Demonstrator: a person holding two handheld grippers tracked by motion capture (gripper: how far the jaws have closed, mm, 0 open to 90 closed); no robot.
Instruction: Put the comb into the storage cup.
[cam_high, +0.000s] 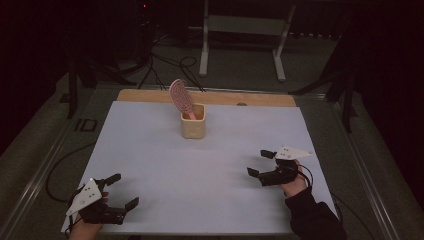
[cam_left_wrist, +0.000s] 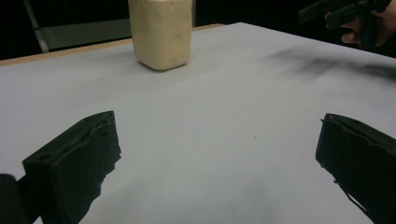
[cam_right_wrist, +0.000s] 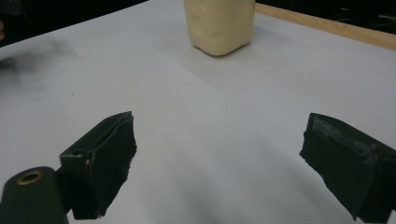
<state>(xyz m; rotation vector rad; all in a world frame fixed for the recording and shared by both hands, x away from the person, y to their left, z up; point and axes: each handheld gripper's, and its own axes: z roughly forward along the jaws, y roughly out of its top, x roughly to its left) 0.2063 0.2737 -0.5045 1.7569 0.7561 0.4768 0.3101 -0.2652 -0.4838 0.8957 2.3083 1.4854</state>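
Hairbrush (cam_high: 179, 96): stood head-up in the cream cup (cam_high: 193, 121), handle down inside, leaning toward the left rear; the cup's wall propped it so the handle end stayed out of reach from the sides.
Cup: sat on the white sheet of the table (cam_high: 150, 165), toward the far middle, well apart from both claws.
Left claw (cam_high: 124, 190): jaws spread wide, holding nothing, low over the near-left corner, aimed toward the cup.
Right claw (cam_high: 260, 163): jaws likewise parted and empty, near the right edge, hand (cam_high: 295, 186) gripping from behind, pointed left toward the cup.
Likely reason: both rested clear, leaving open approach to the brush.
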